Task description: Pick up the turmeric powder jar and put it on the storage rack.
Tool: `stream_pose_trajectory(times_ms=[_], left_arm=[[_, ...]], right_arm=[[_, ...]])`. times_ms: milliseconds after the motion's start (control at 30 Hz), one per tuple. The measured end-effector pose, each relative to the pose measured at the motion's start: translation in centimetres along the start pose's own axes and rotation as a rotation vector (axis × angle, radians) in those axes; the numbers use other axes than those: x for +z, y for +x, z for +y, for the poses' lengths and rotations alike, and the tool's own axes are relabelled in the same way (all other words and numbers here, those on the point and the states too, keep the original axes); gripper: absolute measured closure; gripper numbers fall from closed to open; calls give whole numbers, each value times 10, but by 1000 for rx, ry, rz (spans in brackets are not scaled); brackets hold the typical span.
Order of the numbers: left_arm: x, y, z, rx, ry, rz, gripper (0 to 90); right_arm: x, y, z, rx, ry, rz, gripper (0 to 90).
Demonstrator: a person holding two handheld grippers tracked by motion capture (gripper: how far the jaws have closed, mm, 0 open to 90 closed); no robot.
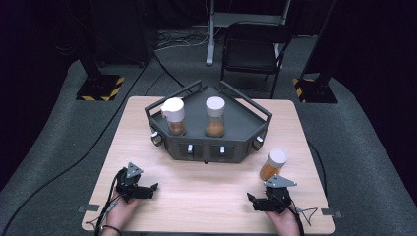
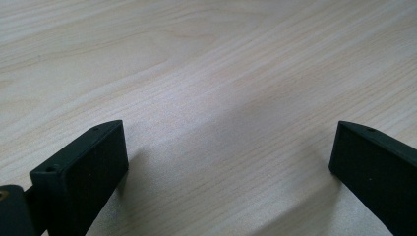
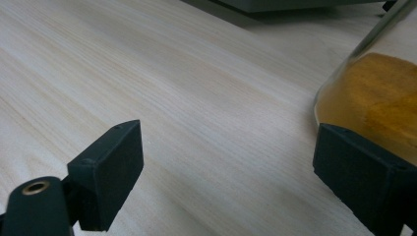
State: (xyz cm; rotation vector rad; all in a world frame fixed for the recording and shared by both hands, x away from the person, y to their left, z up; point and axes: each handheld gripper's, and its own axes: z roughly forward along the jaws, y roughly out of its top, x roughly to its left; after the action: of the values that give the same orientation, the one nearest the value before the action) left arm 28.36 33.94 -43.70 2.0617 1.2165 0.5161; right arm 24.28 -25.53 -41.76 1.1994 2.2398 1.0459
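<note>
1. Left gripper (image 1: 139, 189) sits low at the near-left of the table (image 1: 206, 201), held in the person's left hand (image 1: 120, 209), forearm coming in from the near edge. It points roughly toward the table's centre.
2. Left fingers (image 2: 88, 172) spread wide, nothing between them, just bare wood in the left gripper view.
3. Right gripper (image 1: 261, 202) mirrors it at the near-right, held in the right hand (image 1: 285, 221). It points inward, toward the left.
4. Right fingers (image 3: 110, 169) also spread wide, gripping nothing. Bare wood in the gap.
5. Loose jar (image 1: 273, 164) with white cap and orange-yellow contents stands on the table just beyond the right gripper, near the front right corner of the dark tray (image 1: 246, 118). In the right gripper view, the jar's glass wall sits just behind the outer side of the right-hand finger; can't tell if they touch.
6. Tray sits mid-table, angular, with raised rails. Two more jars stand upright on it: left jar (image 1: 174, 116) with white cap and a spout-like lid, centre jar (image 1: 215, 116) with white cap, both with brown contents.
7. Folding chair (image 1: 253, 49) on the floor beyond the table.
</note>
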Motion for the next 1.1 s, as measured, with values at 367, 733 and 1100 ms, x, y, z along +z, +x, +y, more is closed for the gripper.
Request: stream_pose_trajectory(times_ms=[367,733,1100], left_arm=[[0,0,0,0,0,0,7],[0,0,0,-1,-1,0,7],[0,0,0,0,0,0,7]], right_arm=[[-14,-9,-1,34,-38,-21,112],[-25,-19,-2,59,-66,-43,116],[-34,-29,-2,89,-85,-71,119]])
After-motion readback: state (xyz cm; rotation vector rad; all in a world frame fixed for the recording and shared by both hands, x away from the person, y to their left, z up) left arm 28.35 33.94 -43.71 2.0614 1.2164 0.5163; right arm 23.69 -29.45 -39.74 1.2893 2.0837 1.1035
